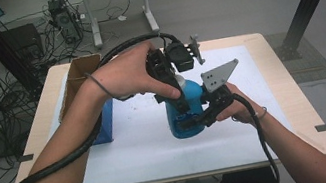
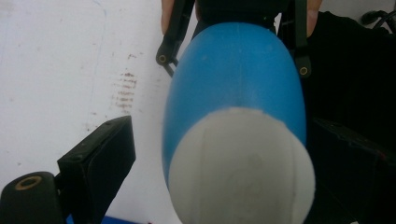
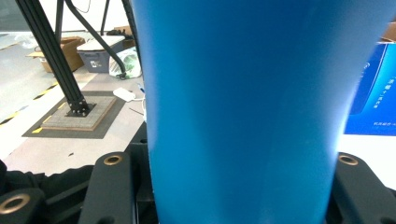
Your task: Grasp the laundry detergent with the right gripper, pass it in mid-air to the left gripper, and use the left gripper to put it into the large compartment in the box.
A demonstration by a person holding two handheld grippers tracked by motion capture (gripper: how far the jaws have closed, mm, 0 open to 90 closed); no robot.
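Two grippers meet at a blue bottle [image 1: 185, 110] standing mid-table [image 1: 264, 43]: right gripper [image 1: 196, 121] clamps its body from 3 o'clock. Left gripper view: left gripper [image 2: 219, 154], jaws wide apart, flanks the white cap [image 2: 240, 168]. Right gripper view: plain glossy blue wall; box [image 3: 373, 88] at 2 o'clock, print unreadable

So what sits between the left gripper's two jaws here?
The white cap of the blue bottle. The left gripper view shows it in the gap between the jaws, with white table showing between the left-hand jaw and the cap, so that jaw isn't touching it.
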